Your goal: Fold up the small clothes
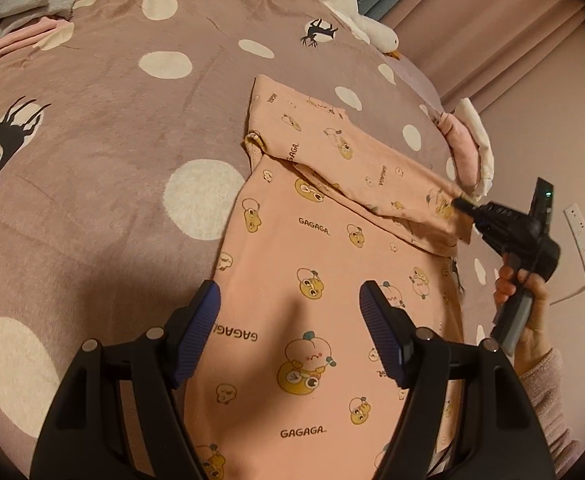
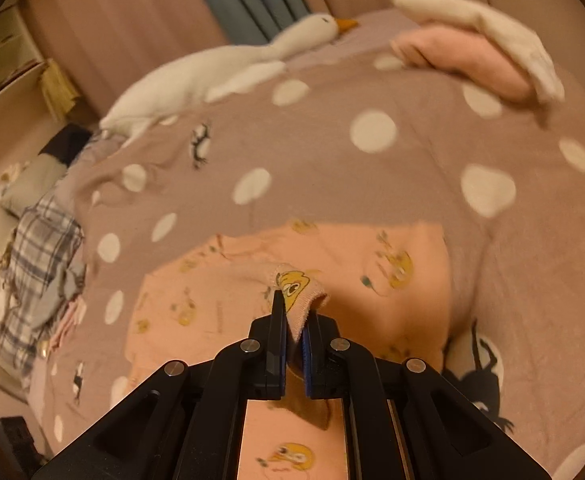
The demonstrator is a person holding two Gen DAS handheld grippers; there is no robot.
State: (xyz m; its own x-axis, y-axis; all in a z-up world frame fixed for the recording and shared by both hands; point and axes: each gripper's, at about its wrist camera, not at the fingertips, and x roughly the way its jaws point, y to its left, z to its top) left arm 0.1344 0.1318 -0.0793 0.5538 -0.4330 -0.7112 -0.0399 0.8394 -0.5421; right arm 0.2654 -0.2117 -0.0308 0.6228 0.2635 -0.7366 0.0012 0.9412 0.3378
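Note:
A small pink shirt (image 1: 324,248) printed with yellow cartoon figures and "GAGAGA" lies flat on the polka-dot bedspread (image 1: 92,160). One sleeve is folded across its top. My left gripper (image 1: 290,300) is open and empty, held just above the shirt's lower body. My right gripper (image 1: 458,204) shows at the right of the left wrist view, pinching the sleeve's cuff. In the right wrist view my right gripper (image 2: 295,320) is shut on that cuff (image 2: 298,286), lifted over the shirt (image 2: 352,256).
A white goose plush (image 2: 212,76) lies at the bed's far edge by the curtains. A pink and white folded pile (image 2: 484,48) sits near the bed edge. Plaid and grey clothes (image 2: 36,256) are heaped to one side. A wall power strip (image 1: 582,248) is at right.

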